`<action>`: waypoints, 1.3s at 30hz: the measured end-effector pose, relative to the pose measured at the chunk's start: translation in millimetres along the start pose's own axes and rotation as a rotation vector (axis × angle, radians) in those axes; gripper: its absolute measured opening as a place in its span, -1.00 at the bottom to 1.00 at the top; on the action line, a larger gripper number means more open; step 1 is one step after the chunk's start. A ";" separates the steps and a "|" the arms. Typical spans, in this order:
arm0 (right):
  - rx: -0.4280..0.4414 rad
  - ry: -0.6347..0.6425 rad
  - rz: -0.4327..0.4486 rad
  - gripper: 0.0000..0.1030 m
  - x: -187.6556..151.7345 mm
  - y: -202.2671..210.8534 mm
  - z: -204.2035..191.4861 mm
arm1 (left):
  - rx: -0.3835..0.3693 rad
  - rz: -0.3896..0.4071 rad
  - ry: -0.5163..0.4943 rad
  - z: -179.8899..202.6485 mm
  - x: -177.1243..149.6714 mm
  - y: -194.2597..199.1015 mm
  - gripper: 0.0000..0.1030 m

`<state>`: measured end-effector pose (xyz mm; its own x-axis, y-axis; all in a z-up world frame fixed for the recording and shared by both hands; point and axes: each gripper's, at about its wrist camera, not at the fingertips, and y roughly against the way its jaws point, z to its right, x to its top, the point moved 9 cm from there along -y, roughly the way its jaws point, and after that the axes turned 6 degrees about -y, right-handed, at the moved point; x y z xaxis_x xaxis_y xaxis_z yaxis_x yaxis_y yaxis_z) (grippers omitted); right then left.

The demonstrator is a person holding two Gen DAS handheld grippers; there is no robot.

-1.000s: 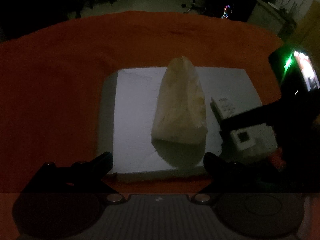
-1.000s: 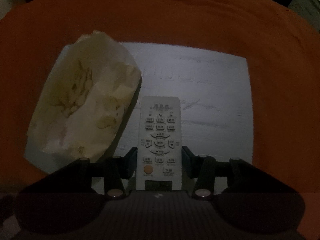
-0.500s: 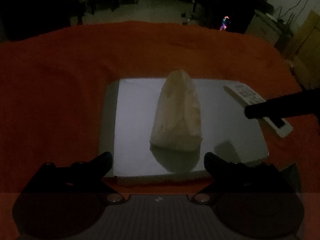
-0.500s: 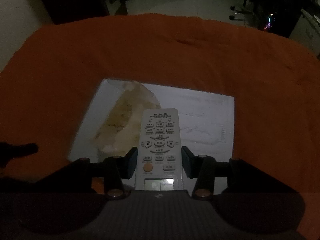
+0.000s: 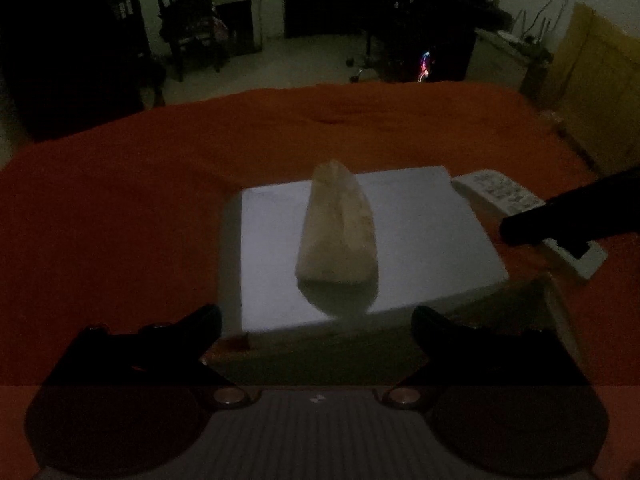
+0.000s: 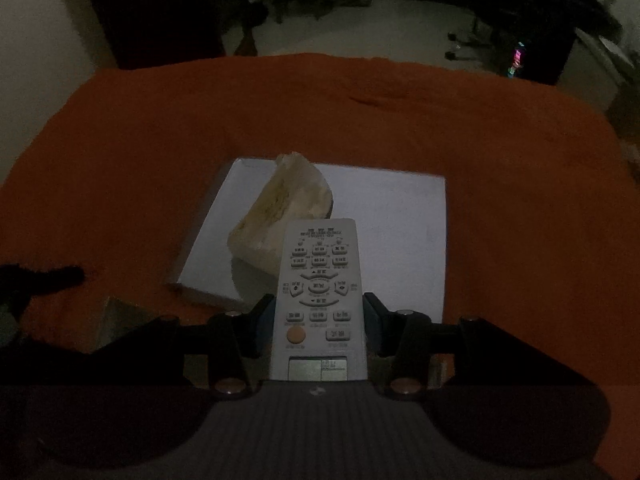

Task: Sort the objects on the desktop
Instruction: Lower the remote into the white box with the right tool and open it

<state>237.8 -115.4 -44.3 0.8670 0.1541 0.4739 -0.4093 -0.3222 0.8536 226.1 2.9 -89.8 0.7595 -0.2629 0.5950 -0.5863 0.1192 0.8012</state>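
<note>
**Remote clamped in right gripper above the white board**

While the room is dim, the remote control [image 6: 320,300] reads clearly in the right wrist view: a pale grey, long body with rows of small buttons, one round orange button near its lower end and a small display window below that. It sits at lower centre of the frame, pinched at its sides between the two fingers of the right gripper [image 6: 319,322], raised over the near edge of a white board [image 6: 400,208]. In the left wrist view the same remote [image 5: 508,196] shows at the right edge of the frame, just beside the board's right side, with a dark finger [image 5: 560,224] crossing it.

Lying on the board [image 5: 420,240], a translucent bag [image 5: 338,236] tapers to a point toward the top of the frame; its contents look pale and yellowish, but I cannot tell what they are. From the right wrist view the bag [image 6: 288,208] lies just upper left of the remote.

Across the bottom of the left wrist view, the left gripper [image 5: 316,322] has its fingers spread wide with nothing between them, near the board's near edge. An orange cloth [image 5: 120,200] covers the surface under everything.
</note>
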 end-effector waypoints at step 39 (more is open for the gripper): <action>-0.044 0.054 -0.240 -0.58 -153.1 -91.9 -31.5 | 0.122 -0.151 -0.001 8.0 -129.2 -16.3 1.00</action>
<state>133.7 -79.9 -188.4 0.9249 0.2711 0.2665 -0.2066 -0.2300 0.9510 135.2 27.2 -180.2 0.8413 -0.2696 0.4686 -0.4956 -0.0385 0.8677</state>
